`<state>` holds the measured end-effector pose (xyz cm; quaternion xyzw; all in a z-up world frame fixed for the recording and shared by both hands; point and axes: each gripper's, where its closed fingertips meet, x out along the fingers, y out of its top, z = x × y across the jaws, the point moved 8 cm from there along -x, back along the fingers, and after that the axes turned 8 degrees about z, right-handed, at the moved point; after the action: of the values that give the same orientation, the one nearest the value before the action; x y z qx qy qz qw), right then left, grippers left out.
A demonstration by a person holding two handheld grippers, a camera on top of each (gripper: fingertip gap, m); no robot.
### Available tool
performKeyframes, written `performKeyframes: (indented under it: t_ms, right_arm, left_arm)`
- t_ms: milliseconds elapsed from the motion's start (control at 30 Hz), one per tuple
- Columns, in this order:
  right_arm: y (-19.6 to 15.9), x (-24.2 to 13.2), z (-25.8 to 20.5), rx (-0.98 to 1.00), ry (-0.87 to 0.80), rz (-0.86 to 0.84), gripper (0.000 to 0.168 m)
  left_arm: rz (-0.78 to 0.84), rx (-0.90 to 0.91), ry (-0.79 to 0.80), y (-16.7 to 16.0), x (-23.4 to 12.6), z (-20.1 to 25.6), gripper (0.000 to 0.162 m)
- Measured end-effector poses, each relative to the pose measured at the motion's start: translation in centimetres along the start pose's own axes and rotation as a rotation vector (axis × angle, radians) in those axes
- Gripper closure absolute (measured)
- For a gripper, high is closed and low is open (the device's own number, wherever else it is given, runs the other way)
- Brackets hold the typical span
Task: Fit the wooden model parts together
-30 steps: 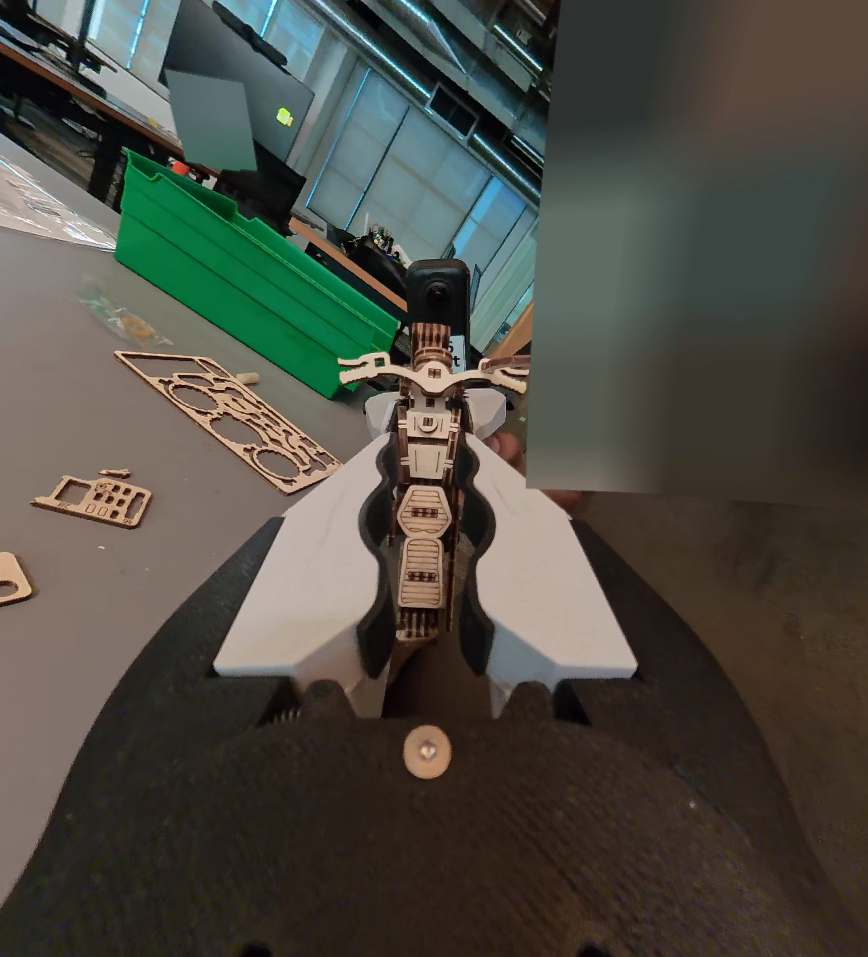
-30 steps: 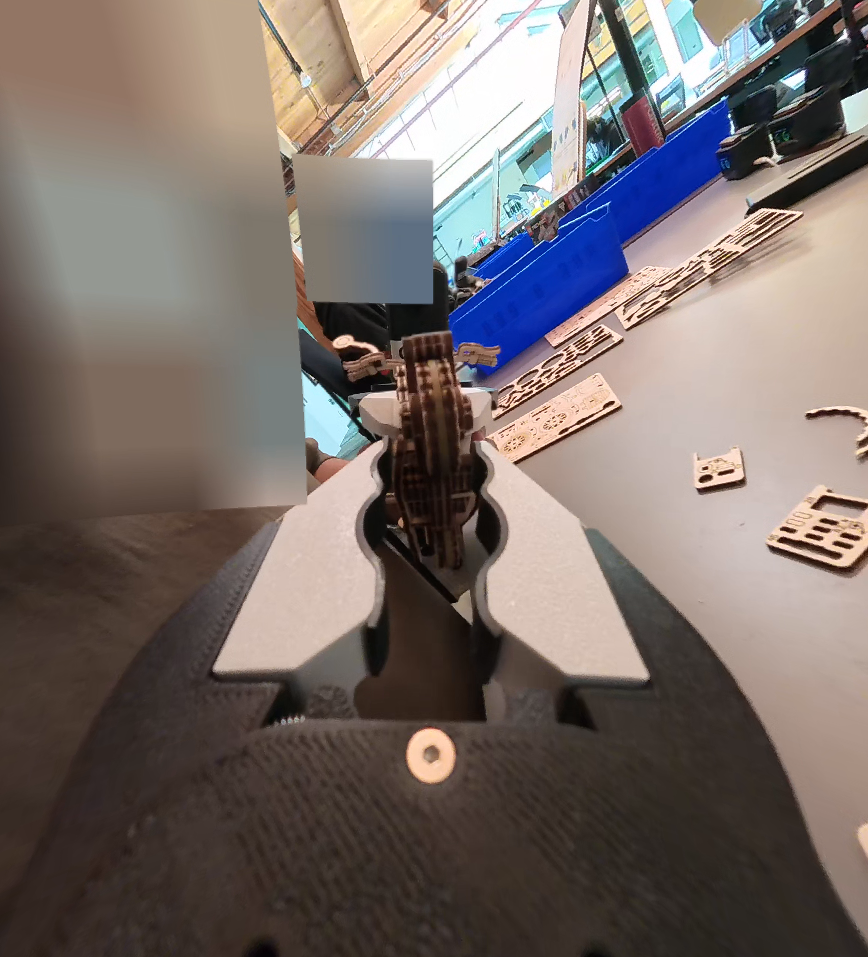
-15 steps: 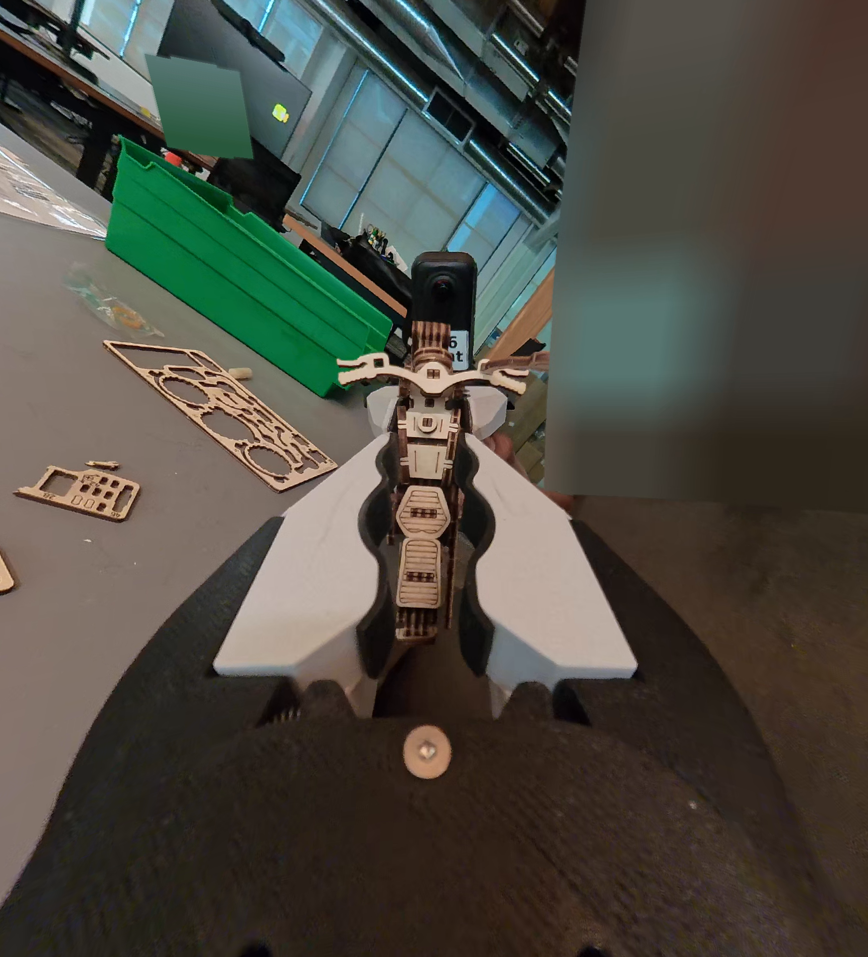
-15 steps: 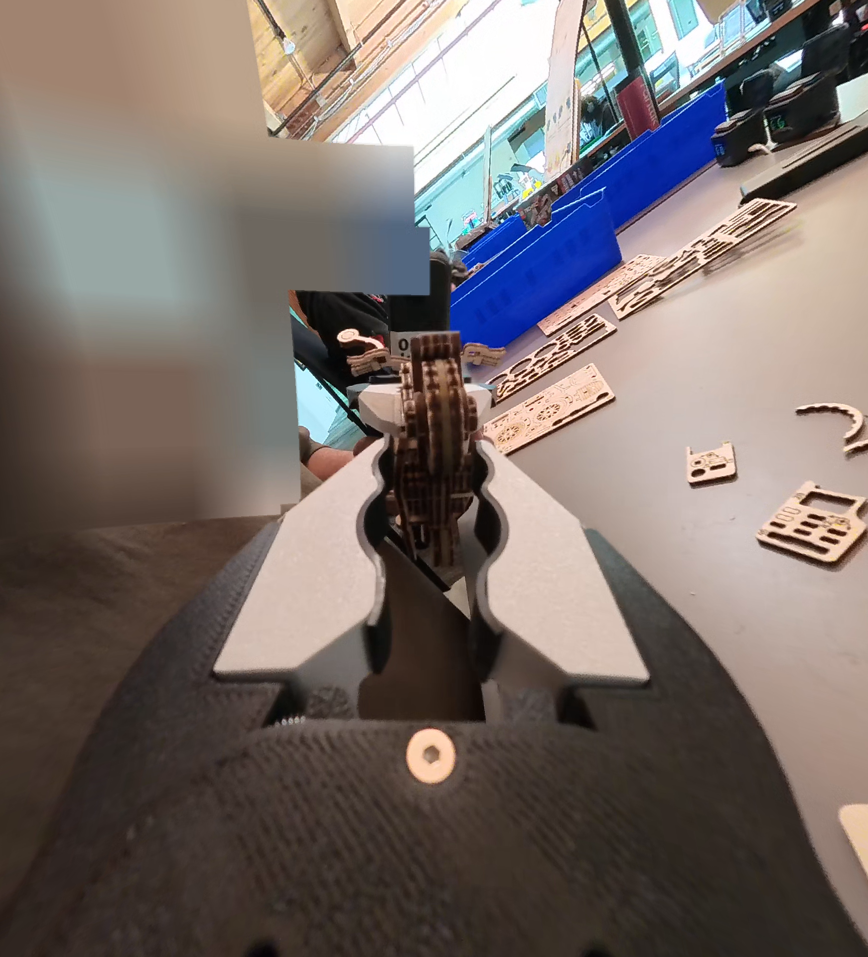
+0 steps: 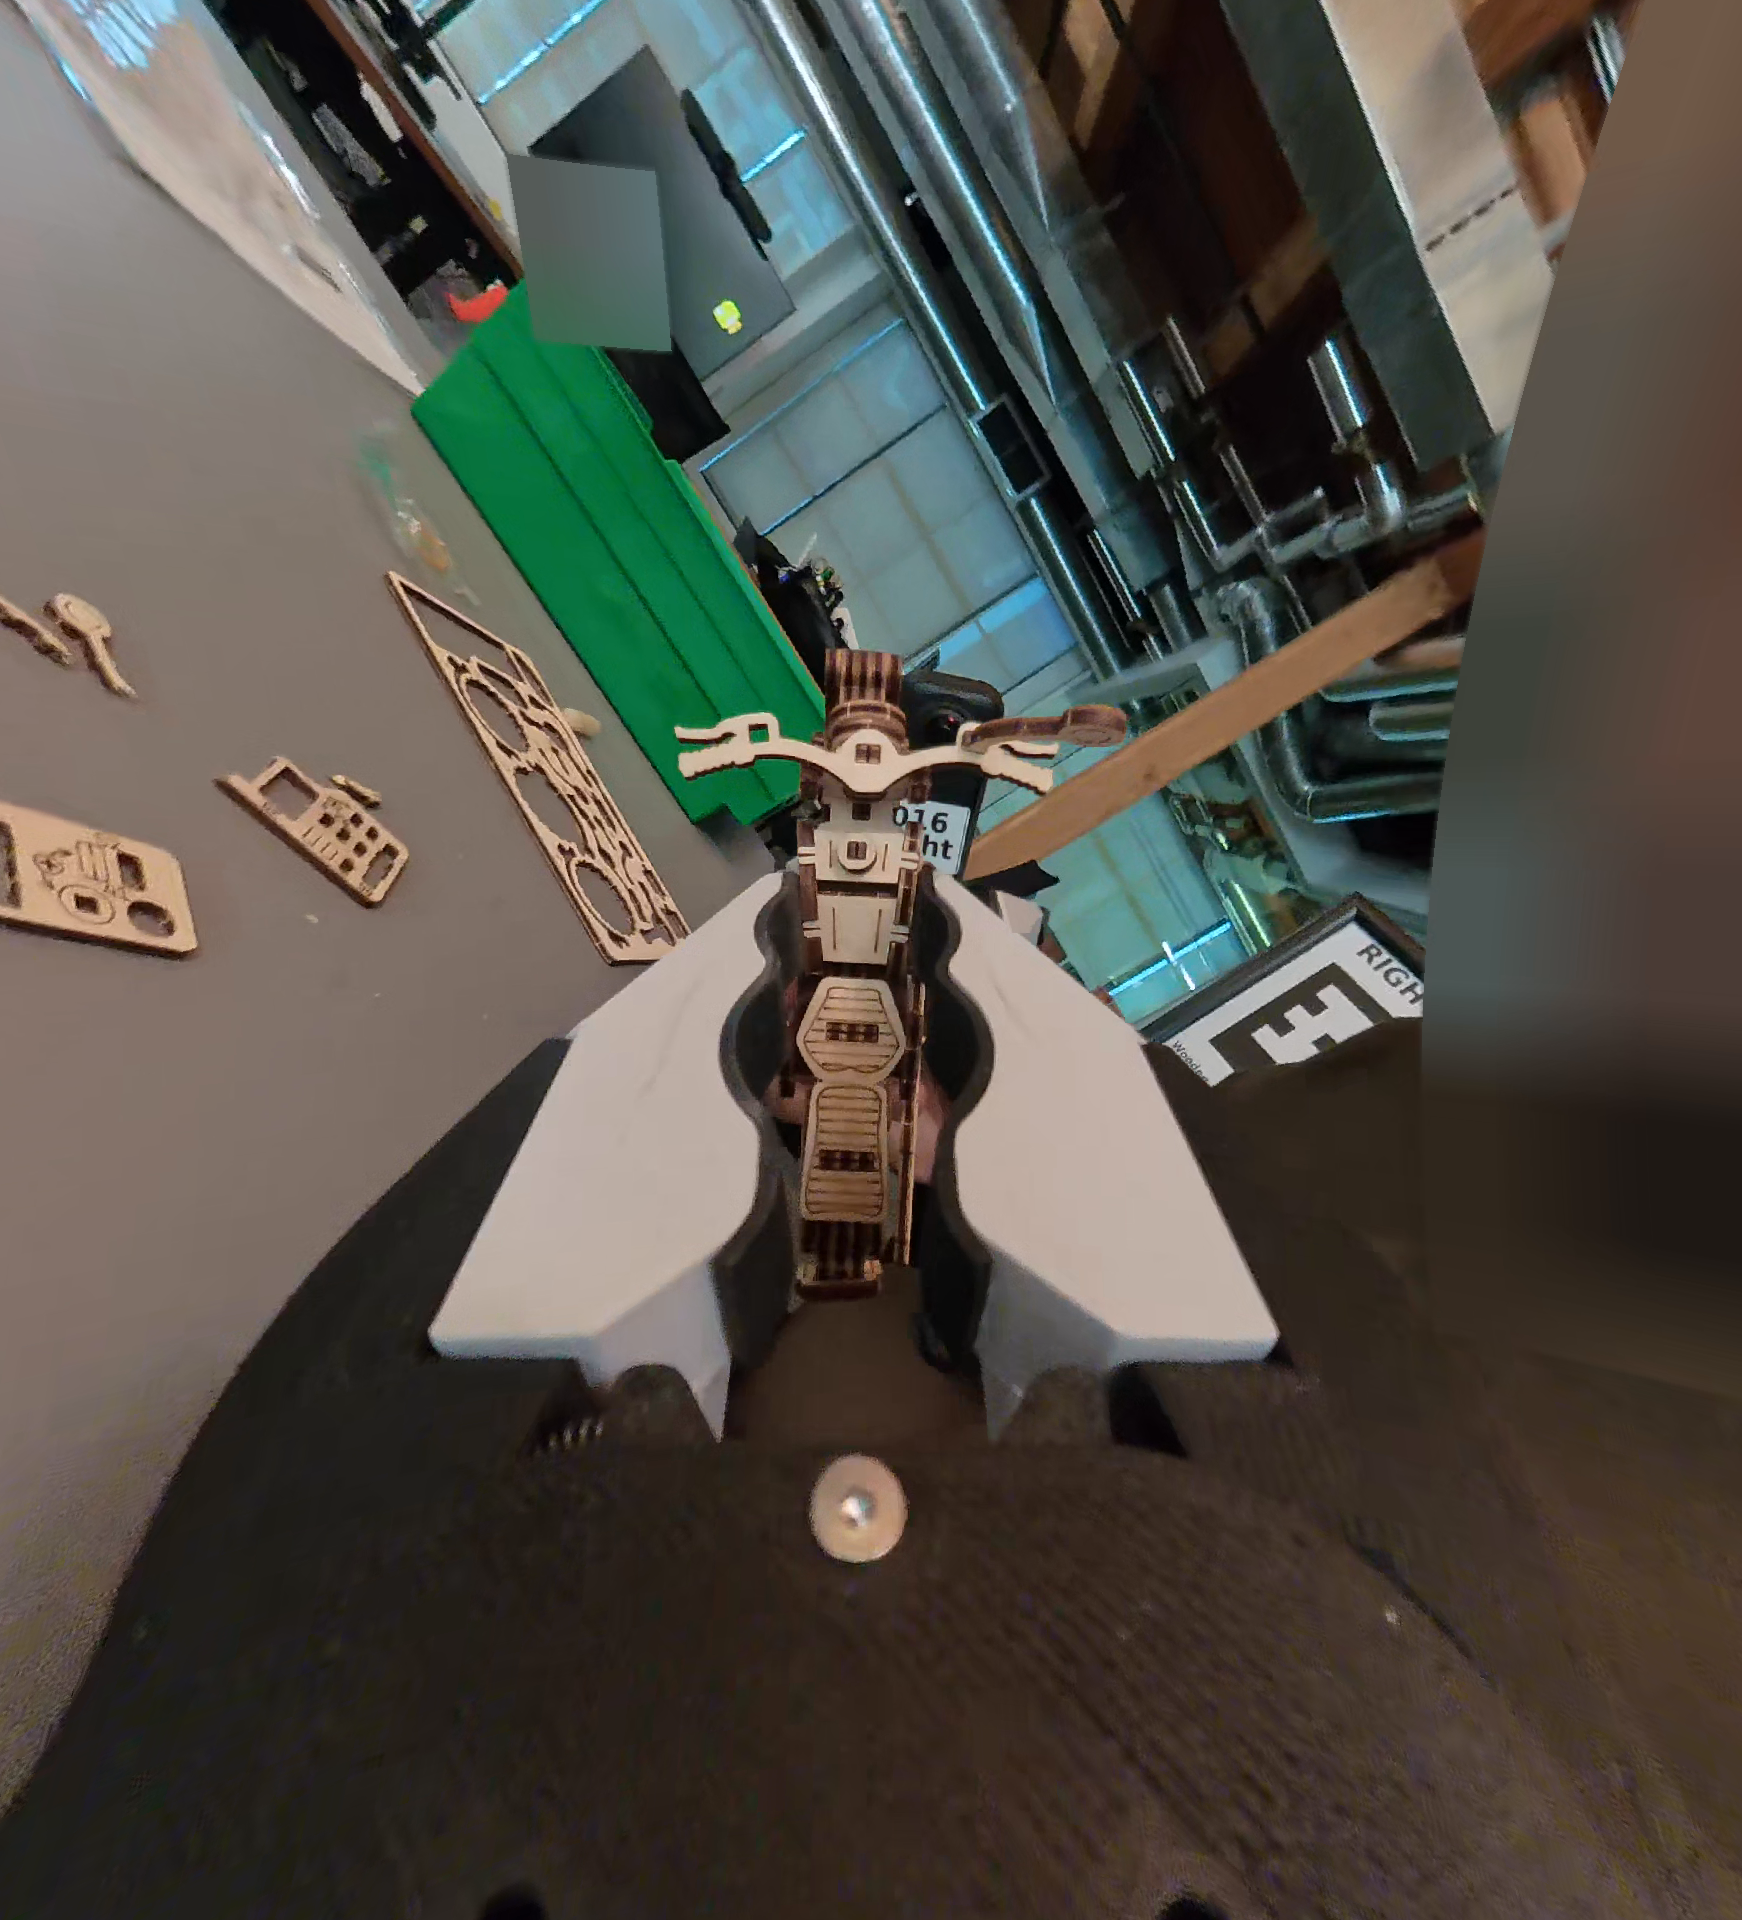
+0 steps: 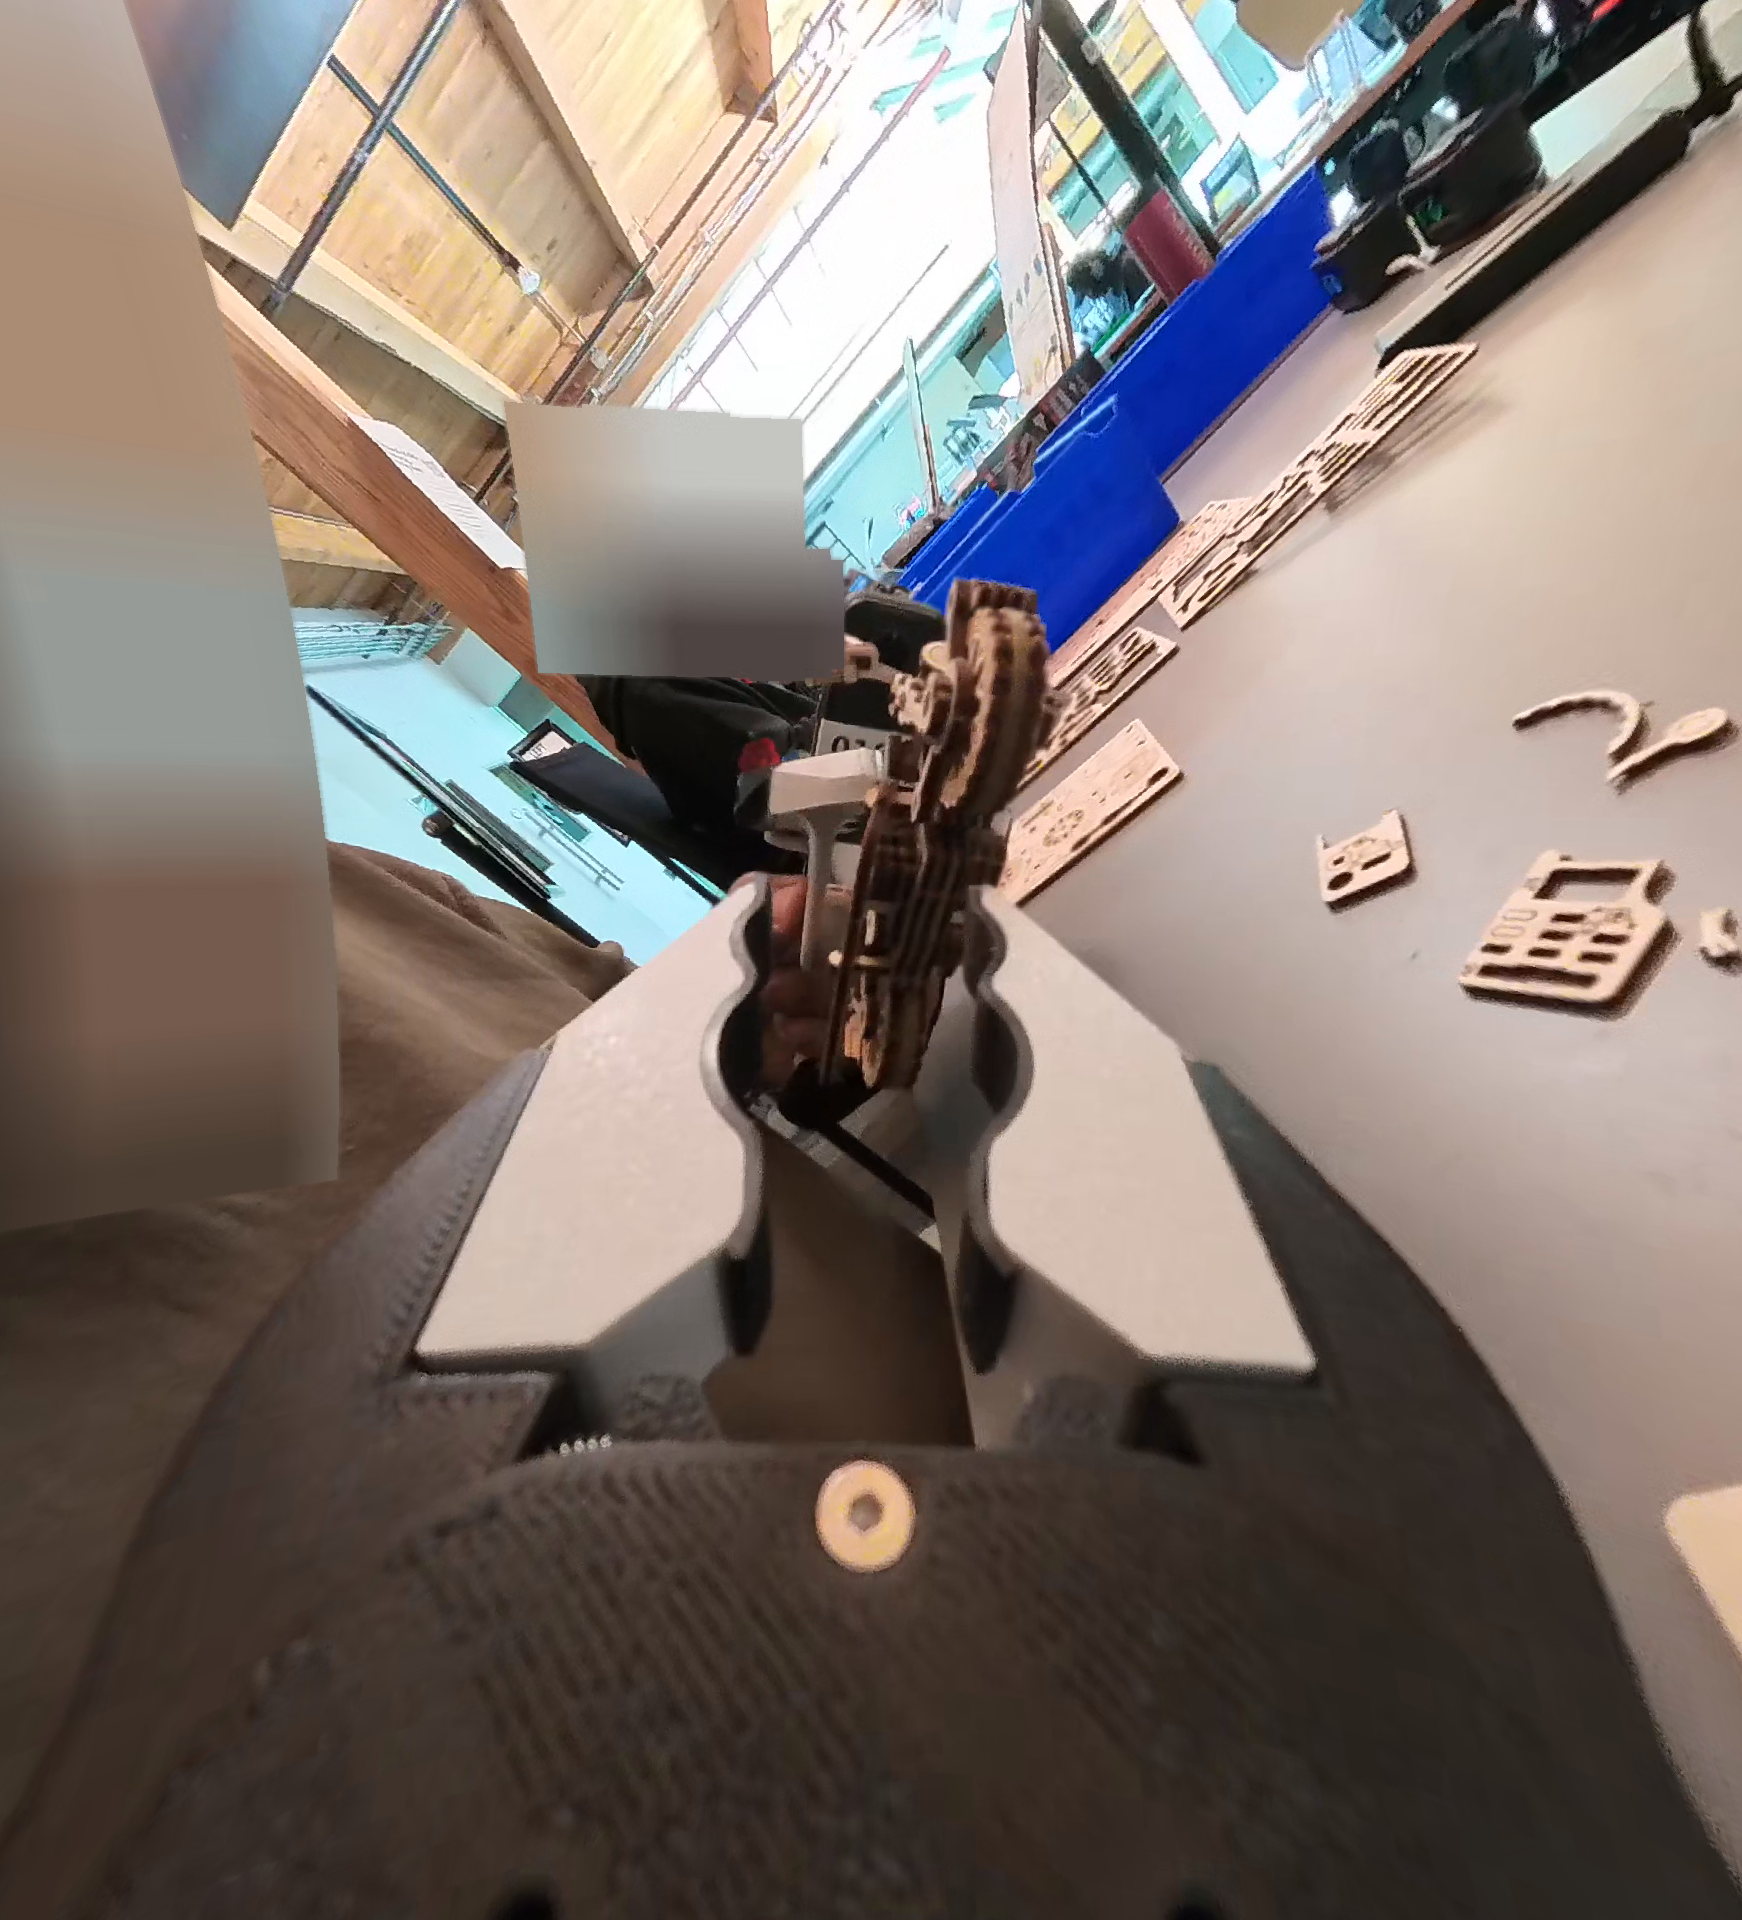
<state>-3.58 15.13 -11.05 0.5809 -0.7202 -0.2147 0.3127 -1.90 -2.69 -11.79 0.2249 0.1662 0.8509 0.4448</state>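
A wooden motorcycle model (image 5: 846,1049) sits between the fingers of my left gripper (image 5: 859,904), which is shut on its body behind the handlebar (image 5: 867,753). The seat faces the camera and the front wheel points away. In the right wrist view the model's front end (image 6: 971,675) leans tilted between the tips of my right gripper (image 6: 867,914). Its jaws stand a little apart, with a gap on the left side of the model. The left gripper's white finger (image 6: 825,784) shows behind the model. The right gripper's camera (image 5: 934,701) shows behind the handlebar.
On the grey table (image 5: 119,1143) lie a cut-out wooden sheet (image 5: 545,769) and small loose parts (image 5: 316,831), with a green bin (image 5: 586,540) behind. To the right are blue bins (image 6: 1085,530), part sheets (image 6: 1095,810) and loose parts (image 6: 1563,935). Less than 4 cm separates the two grippers' tips.
Both grippers have rolled, so the table now looks tilted. The right gripper's jaws have widened and the model now leans between them instead of being clamped. The left grip is unchanged.
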Motion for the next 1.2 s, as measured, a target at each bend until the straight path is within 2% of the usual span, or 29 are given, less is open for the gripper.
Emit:
performKeyframes:
  t_ms: [33, 133, 300, 667, 867, 1000, 1067, 1200]
  right_arm:
    - [-0.2, 0.2, 0.1, 0.006, -0.003, -0.007, 0.134]
    - [-0.4, 0.4, 0.1, 0.004, -0.017, -0.016, 0.134]
    - [-0.3, 0.3, 0.0, 0.015, 0.012, -0.014, 0.148]
    - [-0.3, 0.0, 0.1, 0.038, 0.032, -0.031, 0.149]
    - [-0.5, -0.2, 1.0, 0.123, 0.018, -0.003, 0.149]
    - [-0.5, -0.1, 0.9, 0.064, -0.024, -0.017, 0.149]
    - [-0.3, -0.3, 0.7, 0.032, -0.033, -0.001, 0.16]
    - [0.1, -0.4, 0.4, 0.006, -0.032, 0.025, 0.164]
  left_arm:
    - [-0.002, -0.008, -0.007, -0.1, 0.0, 0.0, 0.143]
    - [-0.006, -0.016, -0.027, -0.3, 0.2, 0.3, 0.143]
    - [-0.013, -0.02, -0.036, -0.6, 0.4, 0.5, 0.143]
    - [-0.021, -0.031, -0.052, -0.9, 0.4, 0.5, 0.143]
    - [-0.005, 0.004, 0.035, -0.8, 0.5, 0.4, 0.144]
    - [0.011, 0.059, 0.085, -0.8, 0.4, 0.7, 0.144]
    - [0.042, 0.078, 0.1, -0.6, 0.1, 0.8, 0.144]
    - [0.069, 0.08, 0.11, -0.1, -0.3, 0.7, 0.144]
